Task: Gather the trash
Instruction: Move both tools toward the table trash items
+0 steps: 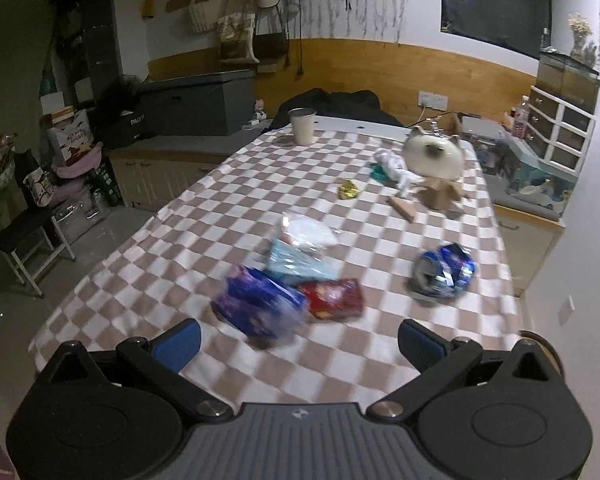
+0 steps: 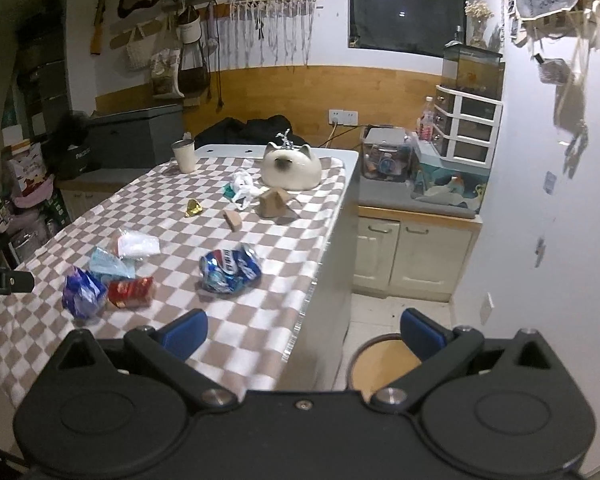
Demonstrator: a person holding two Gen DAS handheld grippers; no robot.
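Note:
Wrappers lie scattered on a checkered tablecloth (image 1: 148, 268). Nearest my left gripper (image 1: 300, 342) are a purple-blue bag (image 1: 258, 304) and a red packet (image 1: 332, 299), with a pale blue mask pack (image 1: 300, 264) and a clear bag (image 1: 306, 232) behind. A crumpled blue bag (image 1: 444, 274) sits to the right. My left gripper hangs open above the near table edge, holding nothing. In the right wrist view the crumpled blue bag (image 2: 230, 268), red packet (image 2: 132, 293) and purple-blue bag (image 2: 82, 292) lie ahead and left. My right gripper (image 2: 304, 332) is open over the table's right edge.
Further back are a gold wrapper (image 1: 349, 190), a wooden block (image 1: 401, 208), white crumpled plastic (image 1: 394, 168), a cardboard piece (image 1: 440, 194), a cat-shaped bowl (image 1: 434, 156) and a cup (image 1: 302, 126). A round wooden stool (image 2: 384, 360) stands beside the table. Cabinets (image 2: 412, 256) line the right wall.

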